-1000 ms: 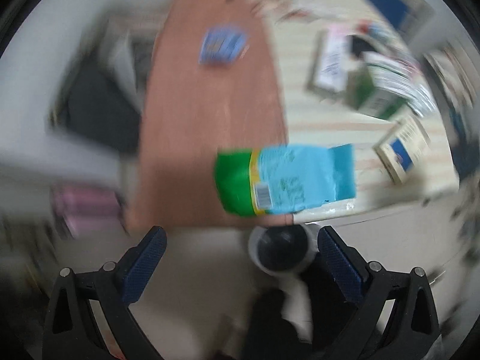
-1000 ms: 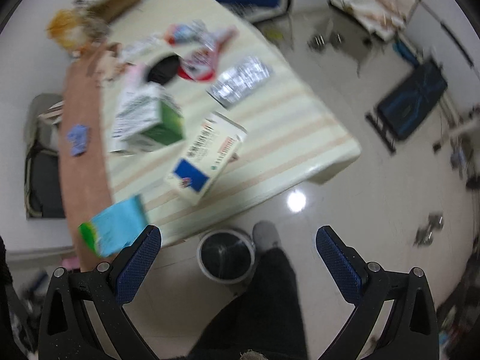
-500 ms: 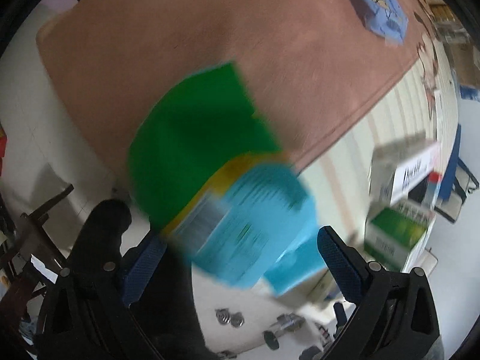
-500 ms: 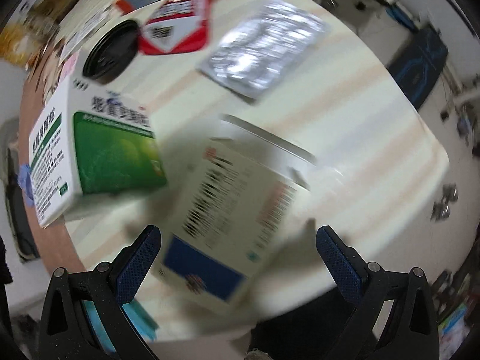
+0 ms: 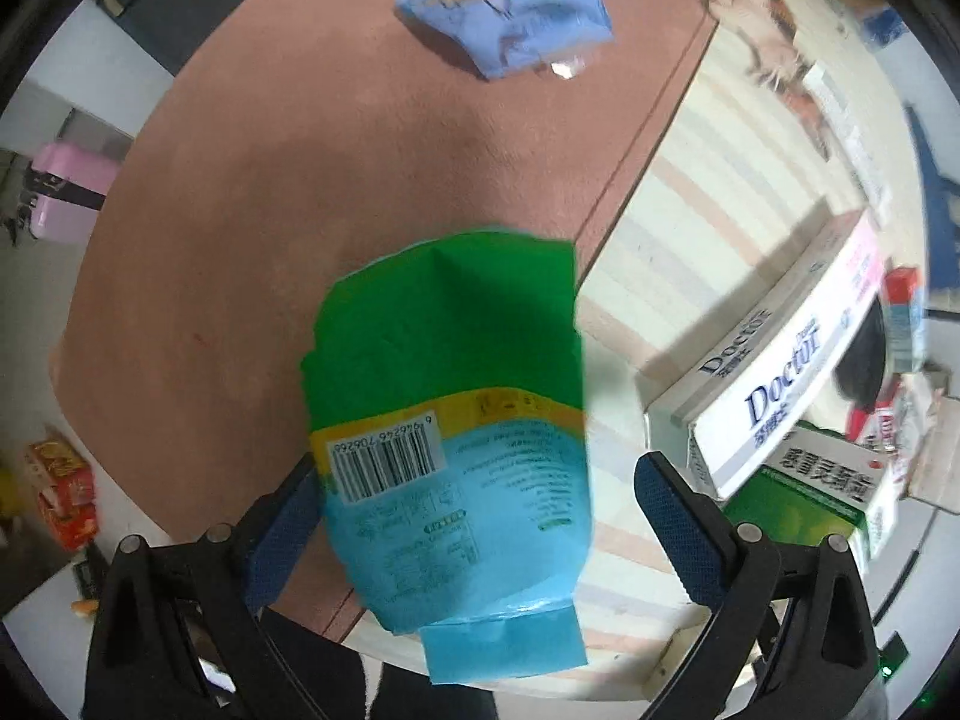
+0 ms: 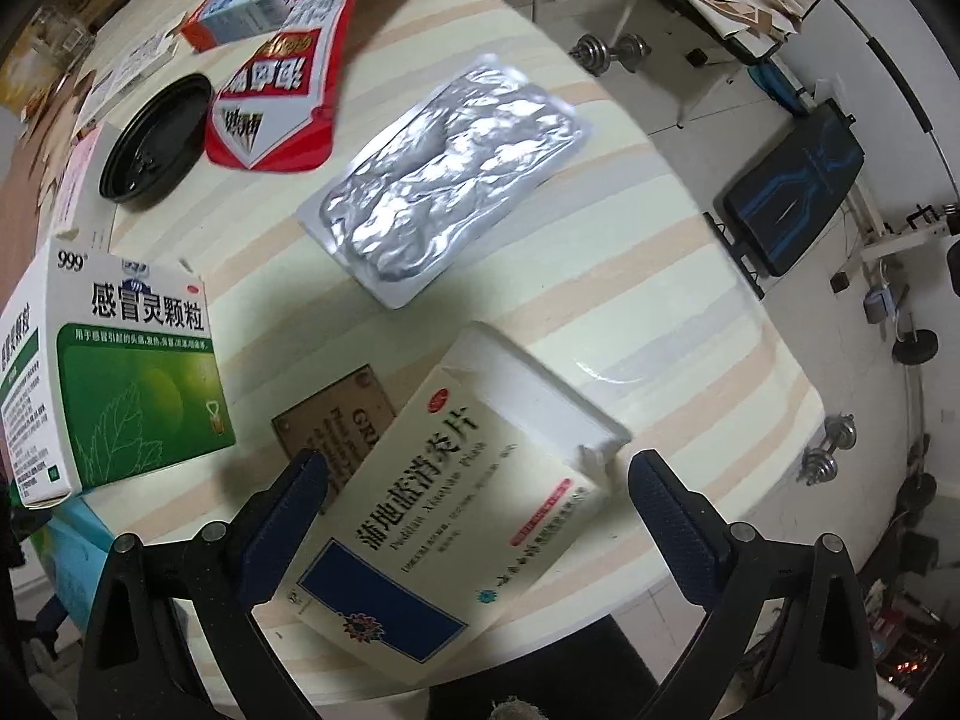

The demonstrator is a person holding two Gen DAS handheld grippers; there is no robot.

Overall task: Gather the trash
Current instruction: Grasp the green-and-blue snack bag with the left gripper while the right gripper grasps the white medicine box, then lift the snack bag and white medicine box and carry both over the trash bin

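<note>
A green and blue snack packet (image 5: 456, 432) lies at the table's near edge, on the seam between brown cloth and striped top. My left gripper (image 5: 474, 510) is open with its fingers on either side of the packet. A cream medicine box with a blue patch (image 6: 456, 510) lies on the striped table. My right gripper (image 6: 477, 492) is open with its fingers on either side of that box.
A green and white box (image 6: 126, 372), a silver foil pack (image 6: 444, 180), a red pouch (image 6: 282, 90) and a black lid (image 6: 156, 135) lie beyond. A blue wrapper (image 5: 510, 12) lies on the brown cloth; a white "Doctor" box (image 5: 780, 384) sits right. Dumbbells and a bench stand on the floor.
Both grippers came down from above the floor and bin to the table. The left closed in around the green and blue packet, the right around the cream box.
</note>
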